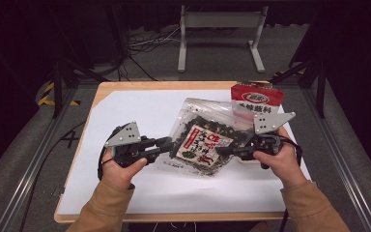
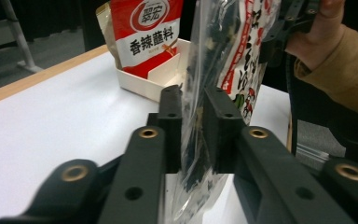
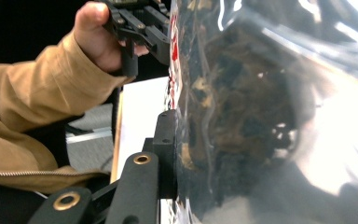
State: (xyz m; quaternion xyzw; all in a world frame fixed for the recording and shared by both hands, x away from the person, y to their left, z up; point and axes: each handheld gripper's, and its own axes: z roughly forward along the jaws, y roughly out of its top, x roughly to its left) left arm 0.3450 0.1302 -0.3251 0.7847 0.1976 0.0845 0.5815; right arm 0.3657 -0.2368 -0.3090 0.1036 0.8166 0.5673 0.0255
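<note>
A clear bag of dark dried seaweed (image 1: 203, 140) with a red and white label hangs tilted over the white sheet, between my two grippers. My left gripper (image 1: 170, 143) holds its left edge. In the left gripper view the bag (image 2: 223, 56) runs between the two black pads of that gripper (image 2: 193, 126), and both pads touch it. My right gripper (image 1: 220, 151) holds the right edge. In the right gripper view one pad (image 3: 168, 140) lies flat against the bag (image 3: 242, 116), and the other jaw is hidden behind it.
A red and white pouch (image 1: 256, 99) stands in a low white box (image 2: 149, 79) at the far right of the table. A white sheet (image 1: 140, 111) covers the wooden tabletop. A metal stand and cables lie on the floor beyond.
</note>
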